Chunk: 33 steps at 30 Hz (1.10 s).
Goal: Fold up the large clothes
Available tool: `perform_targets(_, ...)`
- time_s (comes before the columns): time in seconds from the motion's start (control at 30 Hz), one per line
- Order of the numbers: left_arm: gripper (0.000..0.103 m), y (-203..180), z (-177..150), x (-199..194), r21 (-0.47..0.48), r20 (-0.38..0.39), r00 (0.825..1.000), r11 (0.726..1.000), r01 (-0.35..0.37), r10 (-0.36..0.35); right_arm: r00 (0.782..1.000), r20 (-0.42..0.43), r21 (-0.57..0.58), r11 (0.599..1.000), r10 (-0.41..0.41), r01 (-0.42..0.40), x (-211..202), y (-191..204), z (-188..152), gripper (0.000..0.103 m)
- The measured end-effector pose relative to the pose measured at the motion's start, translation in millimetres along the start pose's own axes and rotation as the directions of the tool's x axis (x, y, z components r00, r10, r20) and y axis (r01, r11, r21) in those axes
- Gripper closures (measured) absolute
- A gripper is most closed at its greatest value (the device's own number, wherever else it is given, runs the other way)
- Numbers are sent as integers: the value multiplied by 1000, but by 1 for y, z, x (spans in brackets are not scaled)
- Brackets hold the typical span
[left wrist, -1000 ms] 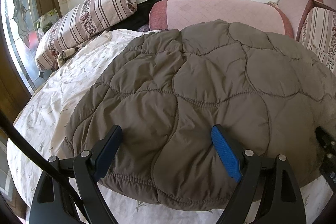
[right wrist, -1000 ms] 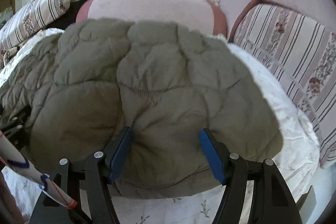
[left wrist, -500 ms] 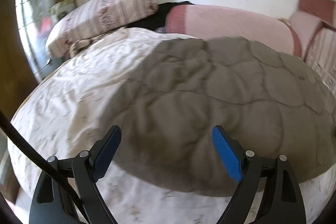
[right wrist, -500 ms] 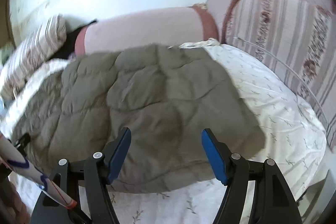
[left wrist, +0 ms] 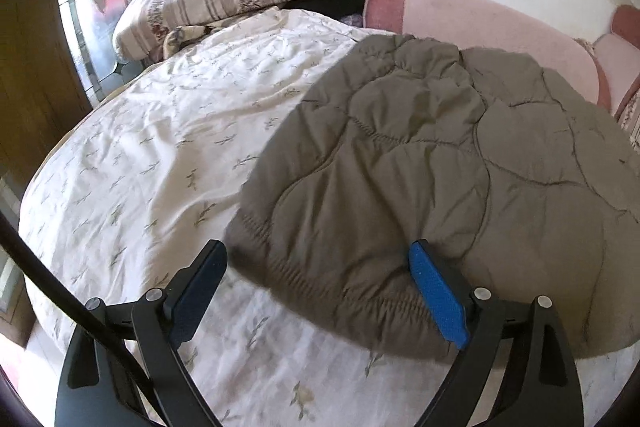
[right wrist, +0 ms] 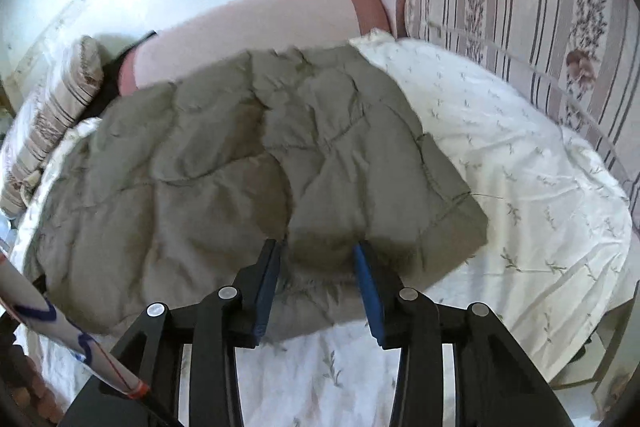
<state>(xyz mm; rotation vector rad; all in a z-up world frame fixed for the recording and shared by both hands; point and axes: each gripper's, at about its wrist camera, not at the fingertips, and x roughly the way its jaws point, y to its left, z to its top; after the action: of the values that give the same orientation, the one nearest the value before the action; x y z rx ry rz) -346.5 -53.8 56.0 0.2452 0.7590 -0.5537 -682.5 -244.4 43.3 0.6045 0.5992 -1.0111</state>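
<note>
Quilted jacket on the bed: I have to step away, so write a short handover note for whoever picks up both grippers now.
Left gripper: open wide, near hem of the brown quilted jacket between its fingers, not pinched.
Right gripper: jaws have just been closing on the near hem by the jacket's right corner; a bulge of fabric sits between the fingers, and I cannot tell if the pads press yet.
Jacket: lying puffy on the floral sheet, far edge towards the pink bolster.
Done: both grippers lined up along the near hem.
Left: probably grip both sides, then fold the hem over.
</note>
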Motion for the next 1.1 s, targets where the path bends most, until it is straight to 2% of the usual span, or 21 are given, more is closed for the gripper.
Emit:
perform_targets(0.07, 11, 4, -8, -15, -11, 16, 999, 1000, 29, -29, 999, 27, -3, 1000, 16, -16, -17, 1, -10, 55)
perform_targets(0.2, 11, 5, -23, -47, 26, 68, 995, 997, 76, -77, 998, 25, -30, 998, 50, -50, -33, 6, -24, 54)
perform_targets(0.3, 11, 1, -28, -62, 69, 89, 989, 992, 109, -115, 996, 55, -78, 995, 66, -62, -43, 13, -26, 54)
perform_targets(0.43, 11, -16, -36, -59, 167, 129, 987, 983, 75, -97, 995, 81, -182, 982, 58, -42, -34, 24, -39, 54)
perform_targets(0.57, 11, -23, -43, -50, 171, 120, 983, 978, 118, -140, 992, 108, -180, 982, 68, -48, -32, 23, -44, 54)
perform_targets(0.63, 11, -31, -43, -48, 193, 131, 981, 974, 115, -142, 984, 157, -170, 984, 80, -53, -37, 25, -40, 54)
perform_targets(0.7, 11, -38, -42, -47, 207, 135, 980, 971, 118, -148, 975, 212, -181, 983, 64, -25, -38, 31, -39, 54)
perform_targets(0.93, 11, -48, -45, -25, 235, 103, 981, 963, 135, -163, 989, 133, -167, 985, 71, -48, -3, 44, -39, 54)
perform_targets(1.1, 8, -50, -47, -16, 233, 114, 981, 964, 126, -156, 992, 119, -197, 980, 46, -22, 15, 57, -40, 51)
